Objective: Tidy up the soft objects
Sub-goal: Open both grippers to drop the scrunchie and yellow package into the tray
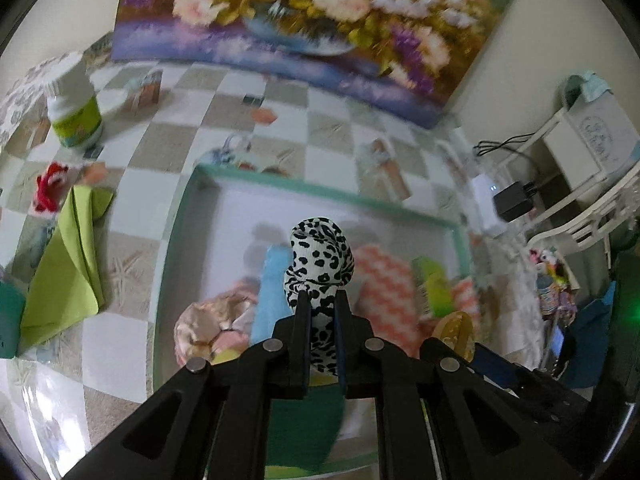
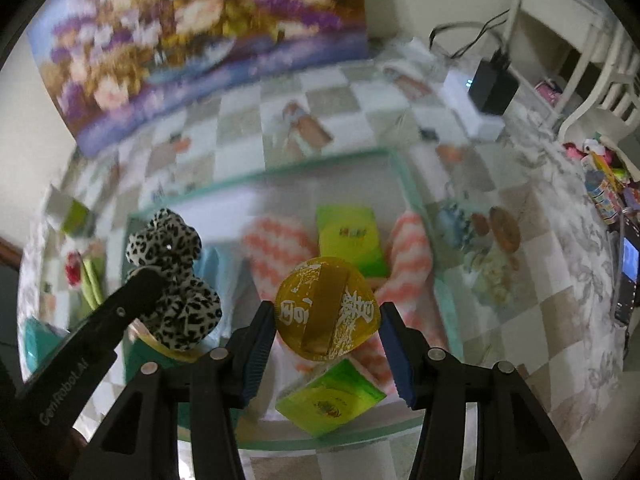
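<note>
Between my left gripper's (image 1: pixel 322 312) black fingers, which point steeply down, I pinch a black-and-white leopard-print fabric scrunchie (image 1: pixel 320 264), jaws pressed nearly together on its cloth, above the mint-green-rimmed white tray (image 1: pixel 320 194). My right gripper (image 2: pixel 326 316), also tilted steeply down, clamps a round amber-yellow plastic packet with white lettering (image 2: pixel 326 314) between its blue pads, jaws spread about halfway, above the same tray. Below in the tray lie coral-and-white zigzag cloths (image 2: pixel 276 252), glossy lime-green sachets (image 2: pixel 352 240), a light blue cloth (image 1: pixel 274 292) and a shiny peach satin scrunchie (image 1: pixel 212 320). Outside the tray, on the checkered beige-and-white tablecloth (image 1: pixel 192 140), rest a folded lime-green cloth (image 1: pixel 68 264), a small red plush toy (image 1: pixel 50 190) and a white bottle with a green label (image 1: pixel 74 100). Farther back, a floral painting in purple and yellow (image 1: pixel 320 20) leans on the cream wall, with a black power adapter (image 1: pixel 514 200) and white furniture (image 1: pixel 592 140) to the right.
</note>
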The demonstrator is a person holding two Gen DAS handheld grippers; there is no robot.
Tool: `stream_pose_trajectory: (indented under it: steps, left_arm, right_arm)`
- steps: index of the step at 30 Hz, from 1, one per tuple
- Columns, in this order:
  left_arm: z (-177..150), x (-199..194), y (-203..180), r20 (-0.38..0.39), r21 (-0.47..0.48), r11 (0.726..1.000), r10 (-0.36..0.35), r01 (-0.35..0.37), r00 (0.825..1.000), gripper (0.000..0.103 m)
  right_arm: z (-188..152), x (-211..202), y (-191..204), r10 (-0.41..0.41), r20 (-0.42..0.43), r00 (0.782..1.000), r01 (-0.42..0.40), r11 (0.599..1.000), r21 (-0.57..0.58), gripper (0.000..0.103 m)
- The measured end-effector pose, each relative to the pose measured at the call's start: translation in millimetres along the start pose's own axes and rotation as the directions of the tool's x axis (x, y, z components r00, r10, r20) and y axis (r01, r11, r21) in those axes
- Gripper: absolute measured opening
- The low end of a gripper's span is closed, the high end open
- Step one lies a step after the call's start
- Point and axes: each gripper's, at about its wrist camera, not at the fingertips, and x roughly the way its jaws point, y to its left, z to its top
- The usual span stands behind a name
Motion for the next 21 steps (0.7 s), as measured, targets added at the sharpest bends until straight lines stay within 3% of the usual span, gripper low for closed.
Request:
stream_pose_trajectory:
  steps: [5,8,15,21]
  left_arm:
    - [-0.6,-1.2,9.1,-0.015,-0.029,1.000,0.002,-0.002,1.000,0.013]
    - [1.6,-5.4,10.5,-0.015,-0.039,0.999,-0.006,0.006,1.000,0.018]
    - [4.9,-18.0,13.1,-0.012,-0.048,0.999,-0.003,0.002,1.000,0.024]
    - [6.5,-24.7,16.7,-0.002,-0.049,0.998,0.024,-0.024,1.000,0.053]
  right_arm:
    - [-4.0,8.3,5.1,-0.013,-0.027,1.000,0.013,1.000,-0.027,0.057]
    - [-3.8,6.2,6.1,-0.029,-0.018,0.999,0.029,0.999,-0.040,0.068]
    - [-2.1,0.0,8.3,-0.059,-0.007,0.998,0.058,0.997,-0.052,0.072]
    - [-2.0,-3.7,9.8,-0.073,0.000,0.997,0.073,0.995,-0.061,0.075]
